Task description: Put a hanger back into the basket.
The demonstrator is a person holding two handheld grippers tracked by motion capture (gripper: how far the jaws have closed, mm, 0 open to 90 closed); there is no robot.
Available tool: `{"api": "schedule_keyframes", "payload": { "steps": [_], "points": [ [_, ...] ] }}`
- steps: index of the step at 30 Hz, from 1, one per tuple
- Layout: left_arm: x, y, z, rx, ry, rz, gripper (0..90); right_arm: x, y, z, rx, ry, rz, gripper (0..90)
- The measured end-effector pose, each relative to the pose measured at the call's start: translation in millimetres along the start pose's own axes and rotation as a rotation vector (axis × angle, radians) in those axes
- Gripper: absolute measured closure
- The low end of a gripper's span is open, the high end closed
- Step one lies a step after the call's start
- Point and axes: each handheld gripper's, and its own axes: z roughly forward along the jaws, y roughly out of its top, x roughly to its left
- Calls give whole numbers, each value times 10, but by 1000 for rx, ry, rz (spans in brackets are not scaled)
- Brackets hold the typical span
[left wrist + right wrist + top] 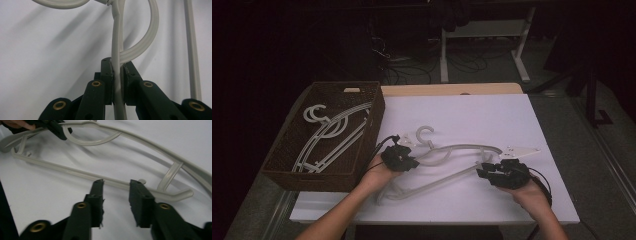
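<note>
A pale grey plastic hanger (447, 165) lies on the white table (472, 120), its hook pointing toward the basket. My left gripper (408, 161) is shut on the hanger's upper arm (117, 50) near the neck, with the curved inner loop passing just beyond the jaws. My right gripper (486, 171) is open at the hanger's right end. Its jaws (116, 187) straddle a spot just short of the lower bar (75, 173), touching nothing. The left hand and gripper (53, 127) also show far off in the right gripper view.
A dark wicker basket (292, 172) stands at the table's left edge holding two more grey hangers (329, 132). A white desk frame (482, 35) and cables stand on the floor beyond the table.
</note>
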Motion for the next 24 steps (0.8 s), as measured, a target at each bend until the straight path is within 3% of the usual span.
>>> {"api": "schedule_keyframes", "payload": {
  "steps": [4, 12, 20, 24],
  "points": [
    [16, 124, -116, -27, 15, -4, 814, -23, -30, -50, -4, -7, -5, 460],
    [77, 441, -449, -70, 67, 12, 815, -57, -53, 8, 3, -16, -22, 284],
    [209, 665, -918, -133, 92, 30, 815, -60, -62, 68, 20, -43, -24, 144],
    [320, 691, -1162, -153, 116, 35, 815, -54, -75, 96, 33, -44, -36, 129]
  ]
}}
